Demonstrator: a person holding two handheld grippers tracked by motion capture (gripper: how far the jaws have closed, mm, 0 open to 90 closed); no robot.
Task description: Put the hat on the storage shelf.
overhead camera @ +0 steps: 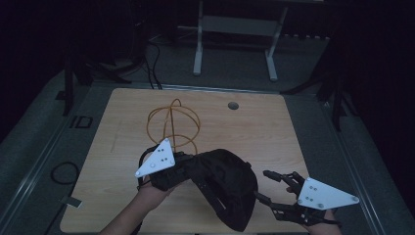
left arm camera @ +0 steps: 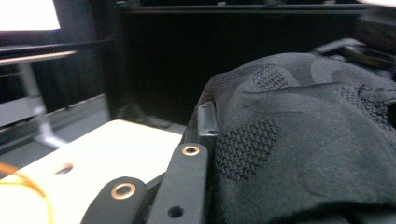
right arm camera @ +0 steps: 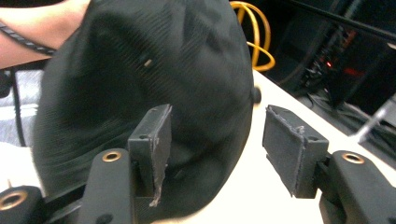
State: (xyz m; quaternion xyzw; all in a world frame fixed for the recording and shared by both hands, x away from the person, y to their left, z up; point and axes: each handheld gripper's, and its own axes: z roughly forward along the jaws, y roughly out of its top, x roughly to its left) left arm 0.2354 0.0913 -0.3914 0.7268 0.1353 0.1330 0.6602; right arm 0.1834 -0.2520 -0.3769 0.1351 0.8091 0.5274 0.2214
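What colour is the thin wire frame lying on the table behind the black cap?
The wire frame is yellow-orange; the high view shows it best.

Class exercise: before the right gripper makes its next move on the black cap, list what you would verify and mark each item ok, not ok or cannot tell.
1. Left gripper shut on the black cap: ok.
2. Right gripper jaws apart, nothing between the pads: ok.
3. Right gripper lined up with the cap's edge: cannot tell, the cap is blurred.
4. Cap lifted off the table: cannot tell.
5. Orange wire stand clear of the cap: ok, it stands behind it.
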